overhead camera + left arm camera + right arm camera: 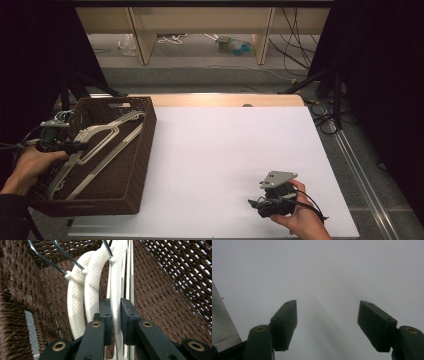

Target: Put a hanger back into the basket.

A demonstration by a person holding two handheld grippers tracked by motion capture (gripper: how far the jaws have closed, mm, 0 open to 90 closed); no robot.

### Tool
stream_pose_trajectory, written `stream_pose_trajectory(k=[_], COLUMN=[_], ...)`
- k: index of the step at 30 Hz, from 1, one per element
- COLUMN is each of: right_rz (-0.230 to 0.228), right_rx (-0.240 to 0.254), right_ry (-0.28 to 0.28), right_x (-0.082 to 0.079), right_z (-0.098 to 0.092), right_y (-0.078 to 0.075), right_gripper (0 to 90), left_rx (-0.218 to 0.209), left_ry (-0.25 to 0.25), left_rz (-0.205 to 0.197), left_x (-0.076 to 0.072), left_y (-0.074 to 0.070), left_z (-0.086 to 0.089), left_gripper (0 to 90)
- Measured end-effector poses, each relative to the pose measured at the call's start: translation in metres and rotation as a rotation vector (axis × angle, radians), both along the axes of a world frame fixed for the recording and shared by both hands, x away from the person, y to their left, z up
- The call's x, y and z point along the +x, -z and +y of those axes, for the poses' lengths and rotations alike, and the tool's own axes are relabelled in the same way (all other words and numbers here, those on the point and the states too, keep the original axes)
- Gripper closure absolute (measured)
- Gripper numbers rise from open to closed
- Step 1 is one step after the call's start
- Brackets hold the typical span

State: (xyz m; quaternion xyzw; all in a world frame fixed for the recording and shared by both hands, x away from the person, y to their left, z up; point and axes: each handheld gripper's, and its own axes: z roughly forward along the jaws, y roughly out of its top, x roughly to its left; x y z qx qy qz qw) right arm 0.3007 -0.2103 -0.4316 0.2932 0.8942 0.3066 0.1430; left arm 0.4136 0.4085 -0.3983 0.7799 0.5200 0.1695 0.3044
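Several white hangers [95, 145] lay stacked in the brown woven basket [135, 185] at the left edge of the worktop [225, 150], and none had come out yet, so I judged the job barely begun. My left gripper [115, 315] reached down into the basket, its jaws nearly closed around the arm of one hanger [117, 290]; whether the pads pressed on it or only flanked it I could not tell. My right gripper [327, 315] rested on the bare white surface, well apart from the basket, jaws wide and holding nothing. Each hanger had a textured, ribbed white arm and a thin metal hook [70, 258], and they nested closely together.
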Motion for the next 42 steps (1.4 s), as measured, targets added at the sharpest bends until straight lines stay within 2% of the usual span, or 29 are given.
stream_pose_trajectory(k=[1,4,6,7,8,10,11,14,15,16,17,20,22,26,27,33,34,38,41,42], right_rz=[0.000,-0.005,0.002,-0.002,0.013,0.005,-0.004,0.008,-0.011,-0.017,-0.010,-0.045,-0.028,-0.037,-0.038,-0.069,-0.079,-0.087,-0.103,-0.108], right_rx=[0.000,0.005,0.005,0.003,-0.002,0.004,0.008,0.006,0.014,0.015,0.012,0.023,0.023,0.033,0.037,0.068,0.074,0.086,0.110,0.122], right_ry=[0.001,0.004,0.002,0.008,0.004,0.008,0.011,0.004,0.013,0.010,0.010,0.017,0.019,0.022,0.024,0.040,0.042,0.052,0.060,0.064], right_x=[0.000,-0.001,0.000,0.000,0.000,0.000,0.000,0.000,0.000,0.000,0.000,0.001,0.000,0.000,0.000,0.000,0.000,-0.001,0.000,0.000], right_z=[0.000,0.001,0.000,0.000,-0.001,0.000,0.000,0.000,0.000,-0.001,-0.001,-0.002,-0.003,-0.004,-0.004,-0.006,-0.007,-0.007,-0.008,-0.008], right_y=[0.000,0.000,0.000,0.001,-0.001,0.000,0.000,-0.002,-0.001,-0.002,-0.004,-0.004,-0.006,-0.007,-0.007,-0.011,-0.011,-0.011,-0.012,-0.012], right_gripper=[32.9,32.9,32.9,32.9,32.9,32.8,32.9,32.9,32.9,32.9,32.9,32.7,32.6,32.4,32.4,32.4,32.4,31.1,26.0,25.5], left_rx=[0.023,0.041,0.072,0.072,0.077,0.084,0.070,0.013,0.002,-0.013,-0.057,-0.105,-0.129,-0.192,-0.222,-0.330,-0.336,-0.368,-0.397,-0.394], left_ry=[0.002,-0.031,-0.044,-0.060,-0.066,-0.072,-0.083,-0.091,-0.100,-0.113,-0.142,-0.106,-0.062,-0.003,0.010,0.102,0.130,0.184,0.210,0.218], left_rz=[0.010,0.015,0.018,0.009,0.010,0.001,-0.016,-0.079,-0.099,-0.130,-0.172,-0.213,-0.238,-0.256,-0.264,-0.302,-0.311,-0.336,-0.333,-0.340], left_x=[0.000,-0.002,-0.004,-0.006,-0.007,-0.011,-0.014,-0.023,-0.026,-0.031,-0.035,-0.048,-0.058,-0.070,-0.072,-0.084,-0.085,-0.089,-0.091,-0.091], left_y=[-0.001,-0.002,-0.004,-0.005,-0.007,-0.012,-0.015,-0.027,-0.033,-0.039,-0.042,-0.053,-0.057,-0.059,-0.058,-0.055,-0.054,-0.048,-0.044,-0.043], left_z=[0.000,-0.003,-0.006,-0.008,-0.009,-0.013,-0.015,-0.016,-0.017,-0.021,-0.027,-0.042,-0.057,-0.083,-0.089,-0.126,-0.131,-0.154,-0.170,-0.175], left_gripper=[79.4,73.1,67.5,66.5,63.4,57.9,54.2,50.6,49.0,47.0,45.4,42.1,40.2,36.0,35.5,33.4,32.1,28.9,28.3,27.6])
